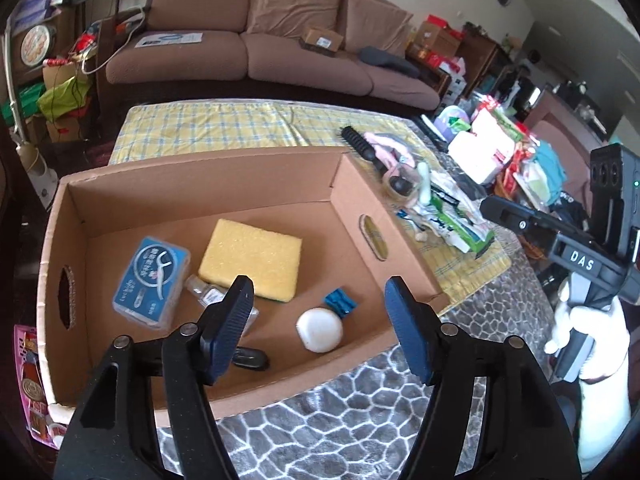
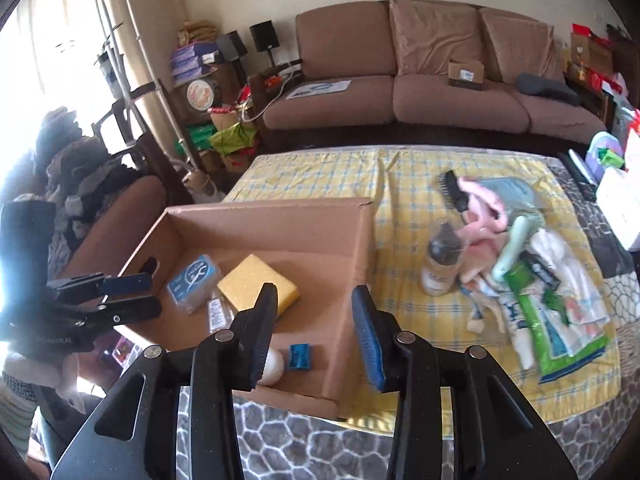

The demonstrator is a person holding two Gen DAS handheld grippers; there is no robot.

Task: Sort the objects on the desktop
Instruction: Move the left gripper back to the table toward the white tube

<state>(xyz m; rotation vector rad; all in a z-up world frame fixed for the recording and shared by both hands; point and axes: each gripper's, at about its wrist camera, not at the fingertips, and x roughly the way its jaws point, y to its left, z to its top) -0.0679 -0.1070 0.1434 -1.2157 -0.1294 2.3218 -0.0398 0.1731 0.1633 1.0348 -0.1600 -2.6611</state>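
Observation:
An open cardboard box (image 1: 360,200) (image 2: 360,248) sits on the table. Inside lie a yellow sponge (image 1: 252,260) (image 2: 260,284), a blue floss box (image 1: 152,280) (image 2: 194,280), a small clear bottle (image 1: 204,290), a white round case (image 1: 319,330) (image 2: 274,366), a small blue clip (image 1: 340,302) (image 2: 300,356) and a black item (image 1: 250,358). My left gripper (image 1: 320,310) hangs open above the box, nothing between its fingers. My right gripper (image 2: 314,322) is open over the box's near right corner, also empty. To the right lies a pile: hairbrush (image 1: 360,144) (image 2: 452,188), pink cloth (image 2: 484,208), dark-lidded jar (image 2: 442,256), green packets (image 2: 552,320).
A yellow checked cloth (image 2: 320,172) covers the table over a grey patterned cover (image 1: 340,432). A brown sofa (image 1: 260,40) stands behind. Cluttered boxes and bags (image 1: 500,148) crowd the right side. A gloved hand (image 1: 592,320) holds the right gripper's handle.

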